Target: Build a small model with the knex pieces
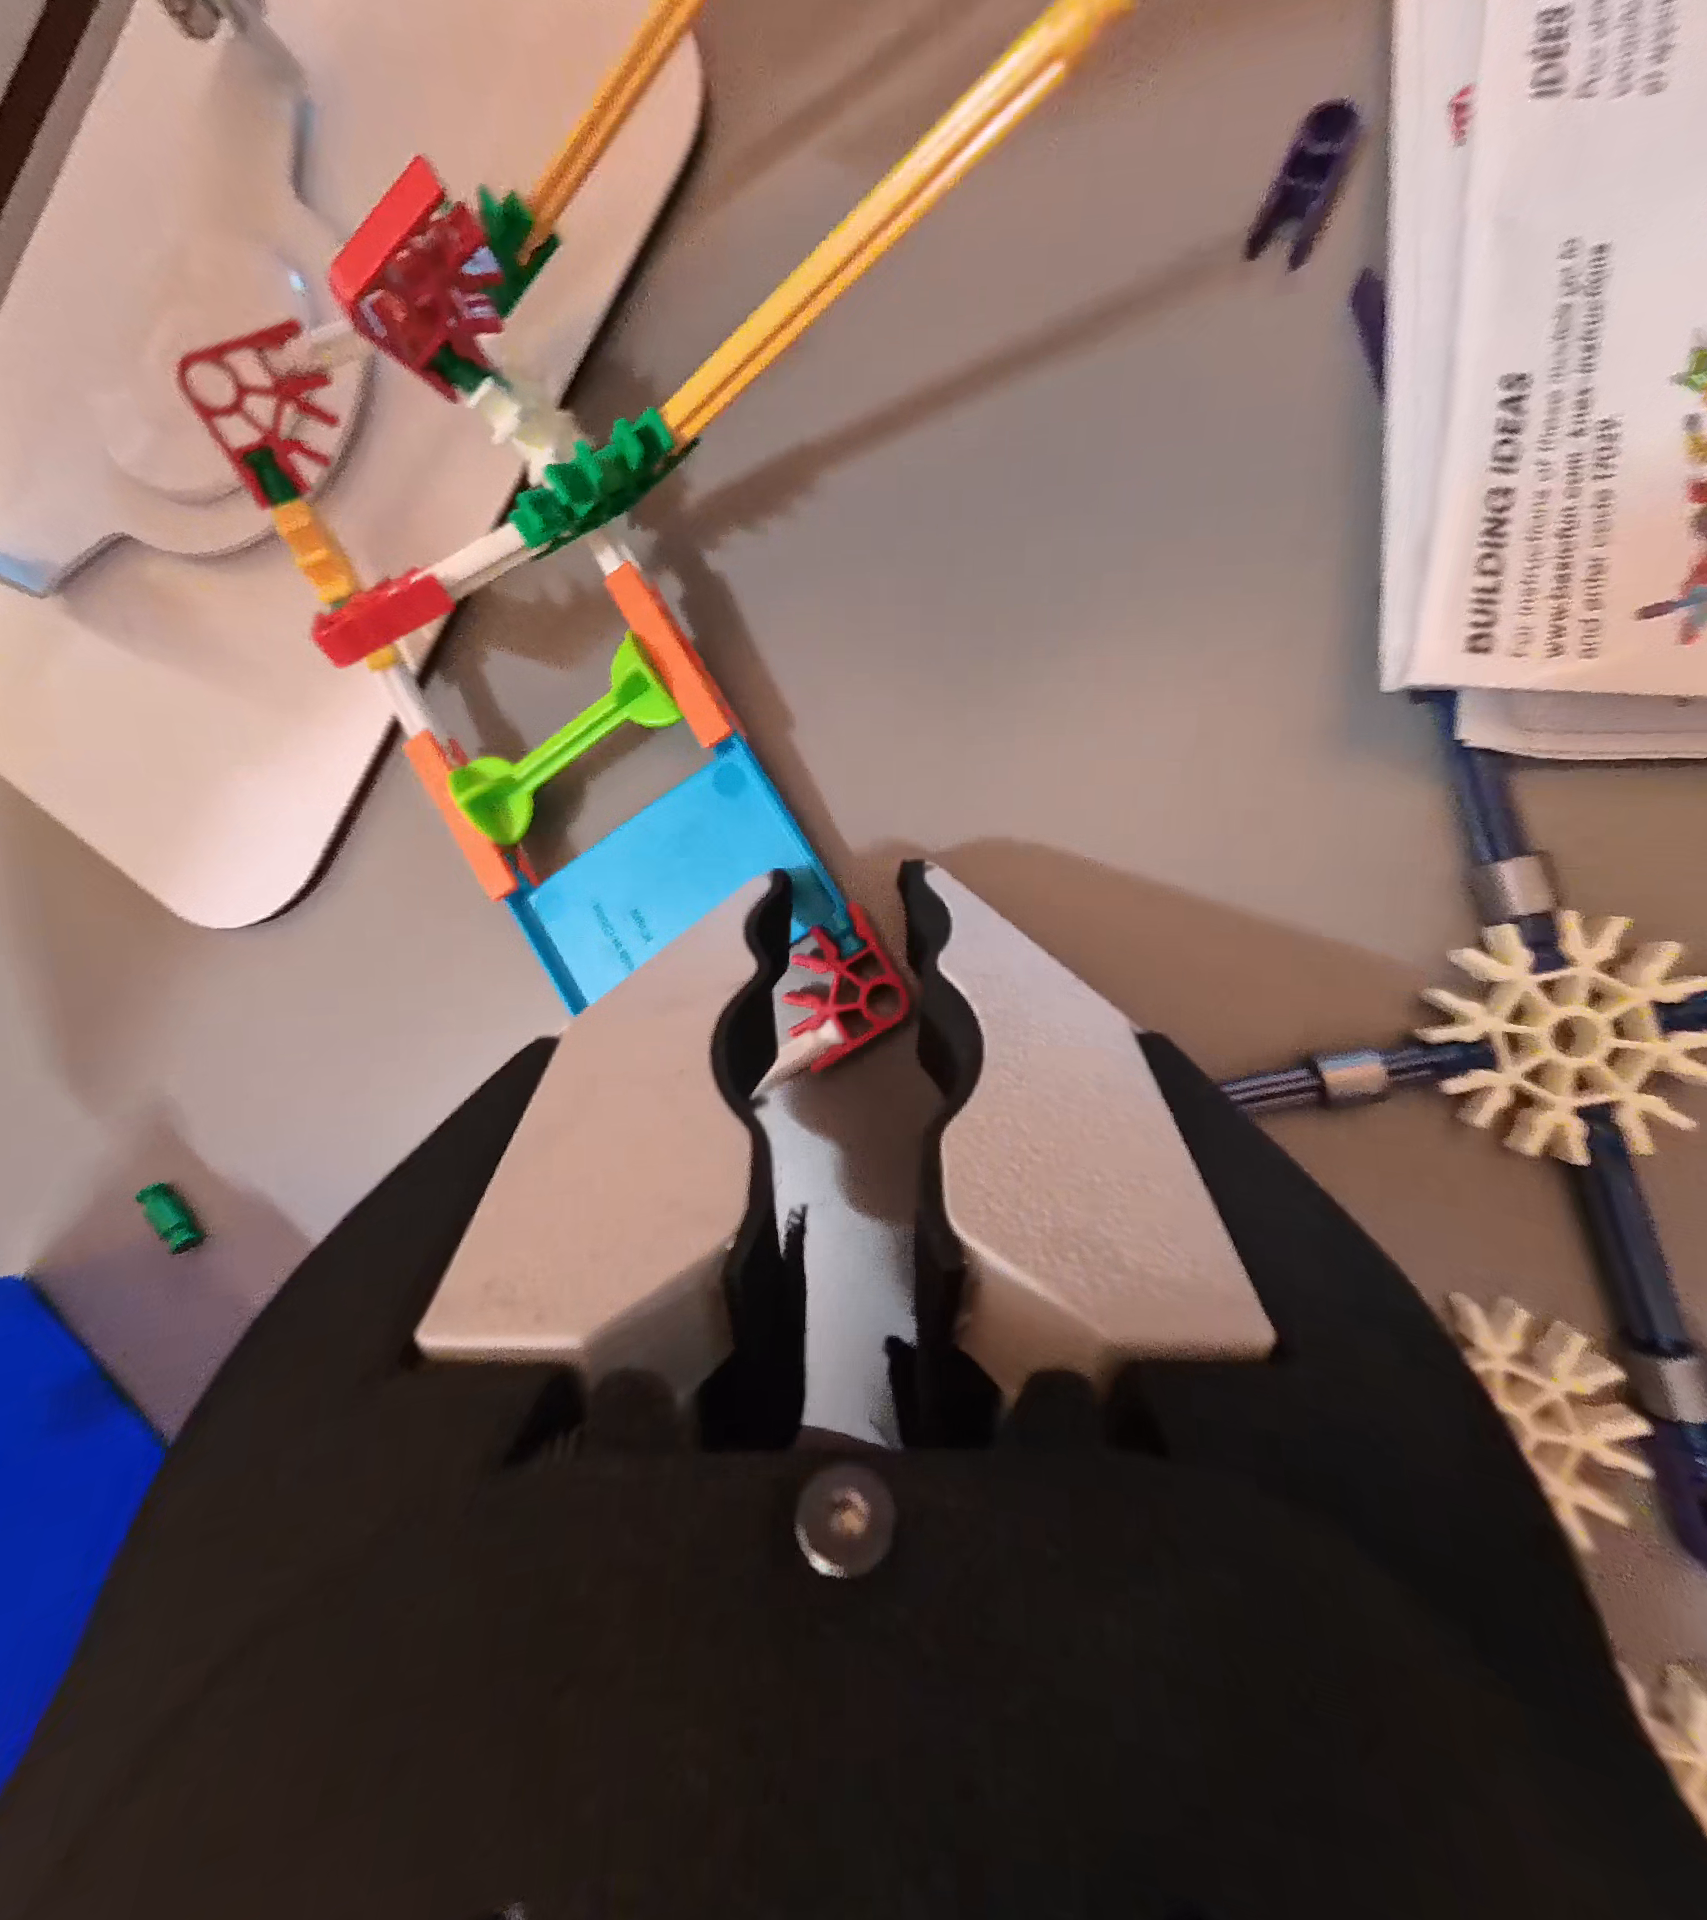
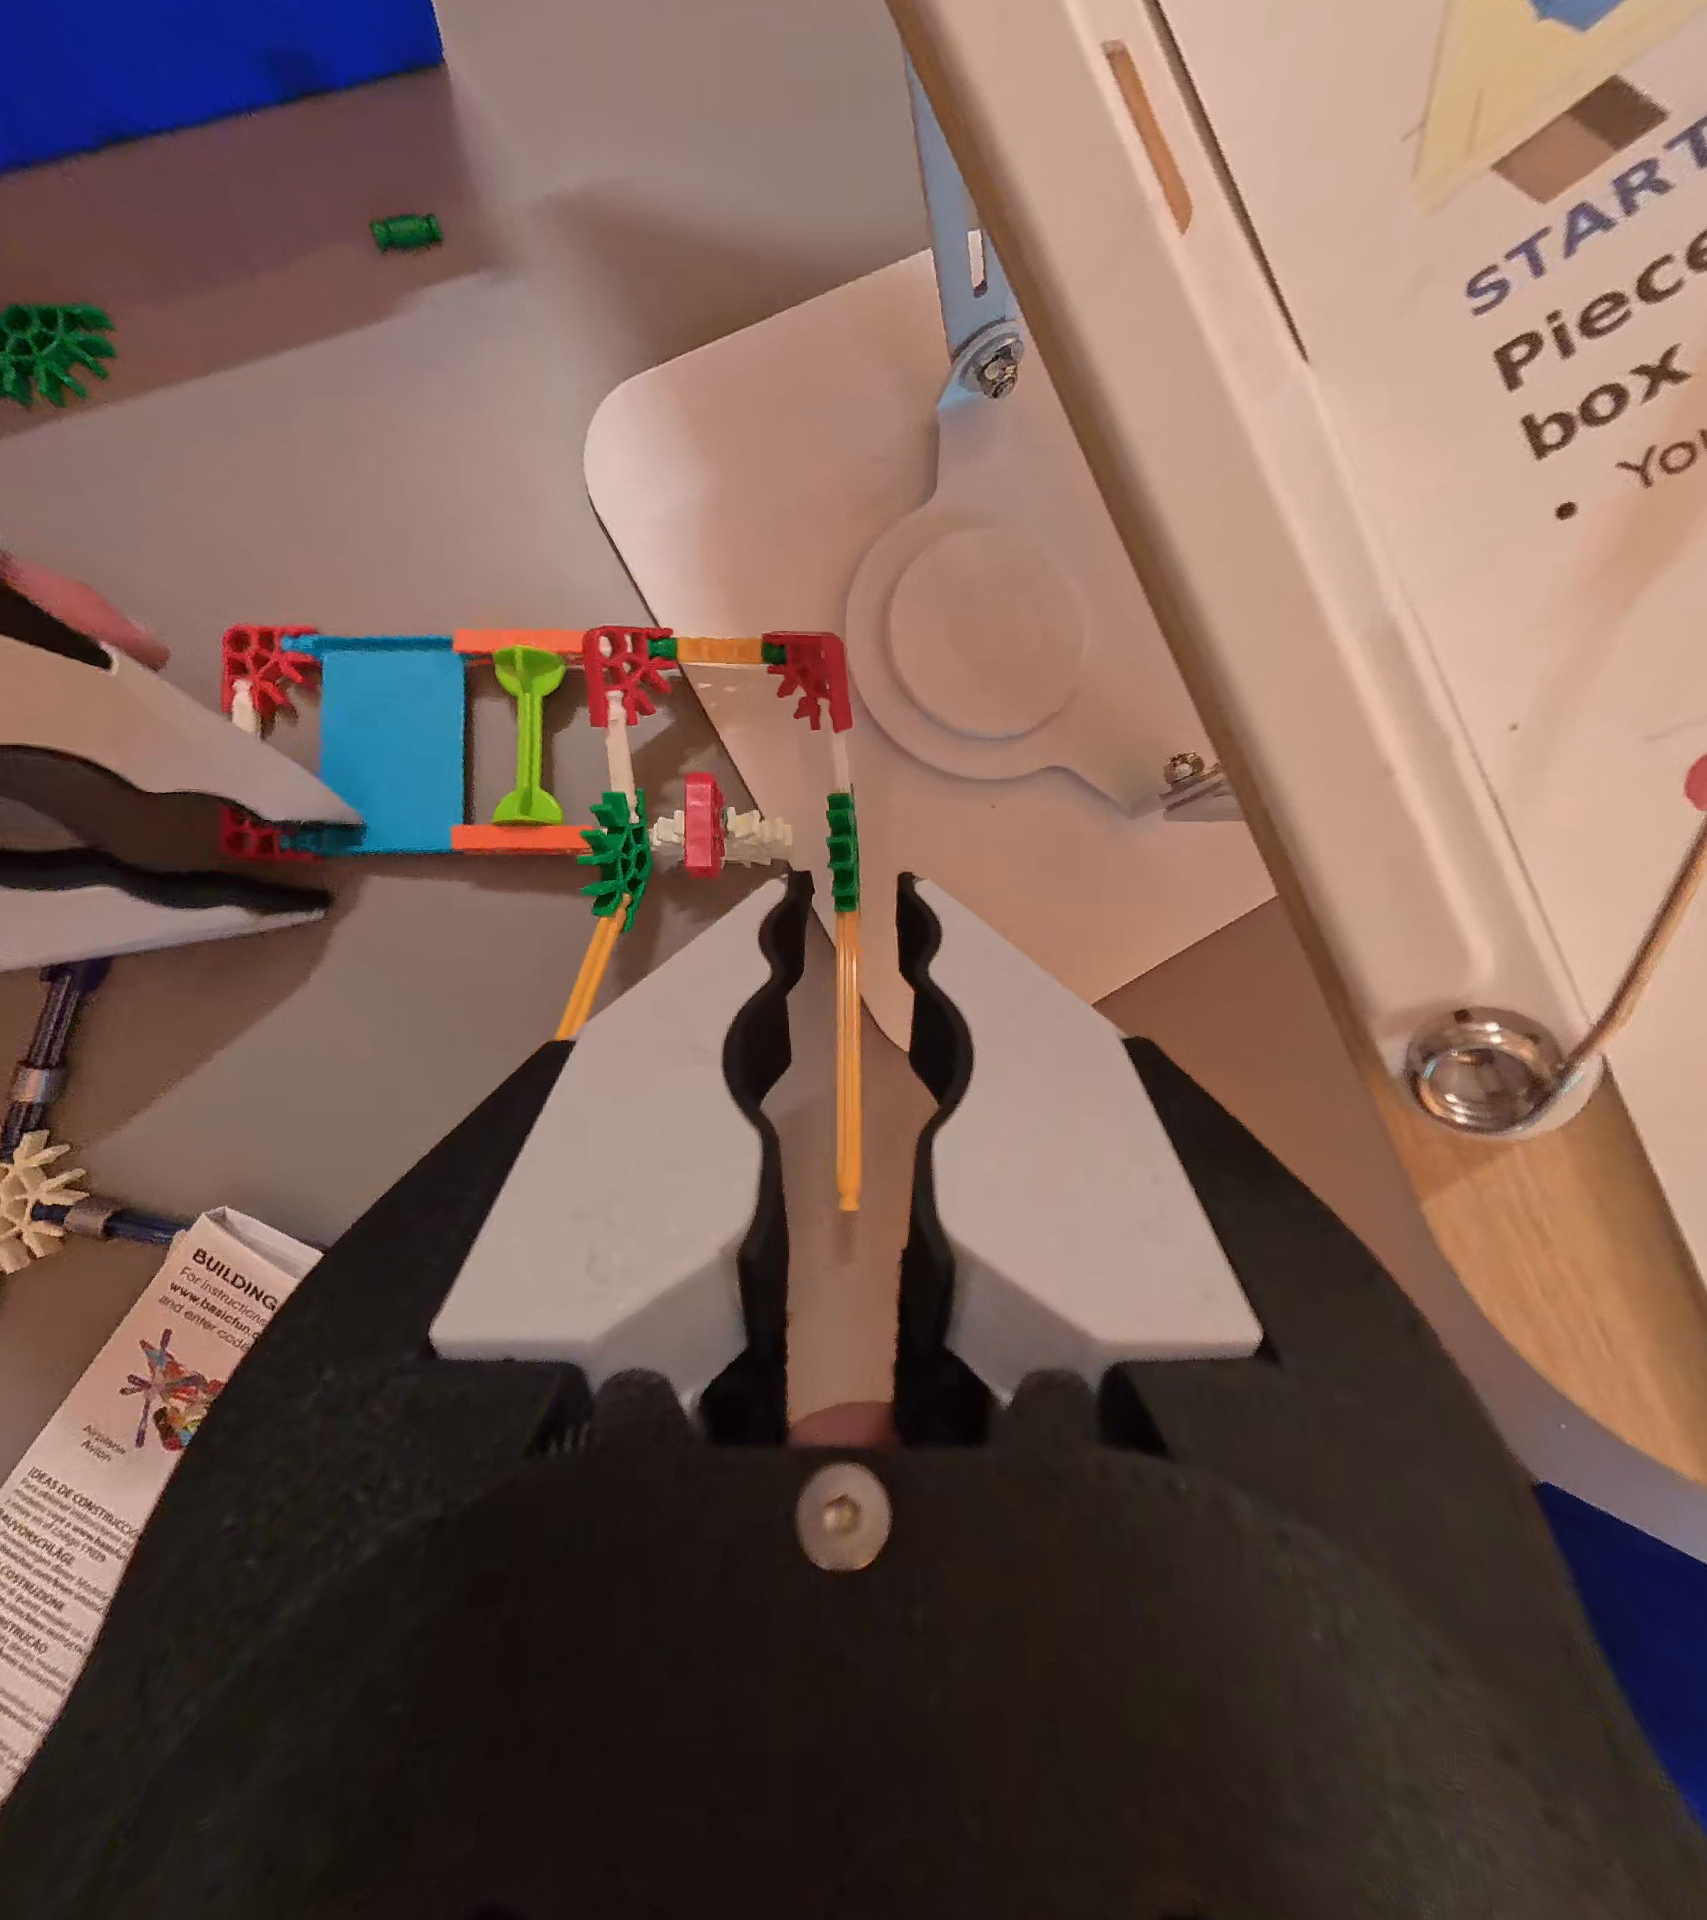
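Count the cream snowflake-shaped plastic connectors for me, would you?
3, all seen from the left wrist: one joining dark blue rods, one below it beside a rod, one at the bottom right corner, partly cut off. More may lie out of view.

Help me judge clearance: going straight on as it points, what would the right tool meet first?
Probably the yellow rod lying between the right tool's open jaws, then the green connector at its far end; height above them is unclear.

The left gripper (image 1: 844, 883) has a big black body; its two fingers (image 1: 620, 1122) are light grey with wavy black pads inside; one shiny round screw (image 1: 844, 1519) sits in the middle; the right gripper (image 2: 849, 883) looks just the same.
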Action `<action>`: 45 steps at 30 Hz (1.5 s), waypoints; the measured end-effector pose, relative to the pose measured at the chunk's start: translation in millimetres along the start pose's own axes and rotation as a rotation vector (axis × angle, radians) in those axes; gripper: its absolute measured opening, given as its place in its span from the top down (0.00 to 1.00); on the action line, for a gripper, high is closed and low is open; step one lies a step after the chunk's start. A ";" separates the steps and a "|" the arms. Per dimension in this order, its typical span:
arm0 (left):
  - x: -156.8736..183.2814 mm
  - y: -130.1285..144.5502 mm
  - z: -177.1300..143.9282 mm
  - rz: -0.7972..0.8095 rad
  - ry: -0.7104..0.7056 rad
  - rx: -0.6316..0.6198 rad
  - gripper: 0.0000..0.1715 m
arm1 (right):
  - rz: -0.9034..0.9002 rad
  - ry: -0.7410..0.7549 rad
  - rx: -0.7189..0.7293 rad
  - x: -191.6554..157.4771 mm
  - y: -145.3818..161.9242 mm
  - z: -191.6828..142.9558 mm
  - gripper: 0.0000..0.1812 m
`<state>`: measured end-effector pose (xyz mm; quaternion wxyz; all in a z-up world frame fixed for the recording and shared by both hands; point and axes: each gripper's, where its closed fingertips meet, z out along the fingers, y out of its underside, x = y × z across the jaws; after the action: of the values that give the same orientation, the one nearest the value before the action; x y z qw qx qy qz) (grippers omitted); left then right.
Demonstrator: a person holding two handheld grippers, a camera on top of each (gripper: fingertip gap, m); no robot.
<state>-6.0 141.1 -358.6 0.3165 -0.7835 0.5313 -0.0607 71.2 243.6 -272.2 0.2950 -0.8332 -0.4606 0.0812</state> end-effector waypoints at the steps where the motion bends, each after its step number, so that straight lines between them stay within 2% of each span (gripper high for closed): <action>1: 3.1 -0.8 -0.4 0.006 0.007 0.002 0.89 | 0.000 0.002 0.001 1.1 0.4 -0.5 0.92; 3: 9.2 -2.4 -1.8 0.021 0.024 0.009 0.86 | 0.004 0.006 0.005 3.6 1.1 -1.7 0.92; 5: 15.9 -4.7 -3.7 0.020 0.058 0.021 0.80 | 0.004 0.009 0.007 5.8 2.1 -2.8 0.92; 10: 13.7 -13.2 -13.0 0.052 0.033 0.070 0.78 | 0.003 0.019 0.019 11.4 3.0 -5.7 0.92; 14: 13.3 -20.0 -20.2 0.086 0.012 0.111 0.78 | -0.004 0.028 0.027 14.9 3.0 -7.8 0.92; 19: 14.6 -18.5 -18.8 0.149 -0.010 0.104 0.78 | -0.012 0.036 0.032 19.5 5.1 -7.9 0.92; 45: 9.4 -12.8 -12.0 0.199 -0.052 0.080 0.79 | -0.039 0.092 -0.021 33.7 19.5 -1.2 0.90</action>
<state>3.0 130.7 -344.2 0.3654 -0.7149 0.5954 -0.0297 104.6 262.8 -277.7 0.3086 -0.8300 -0.4634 0.0326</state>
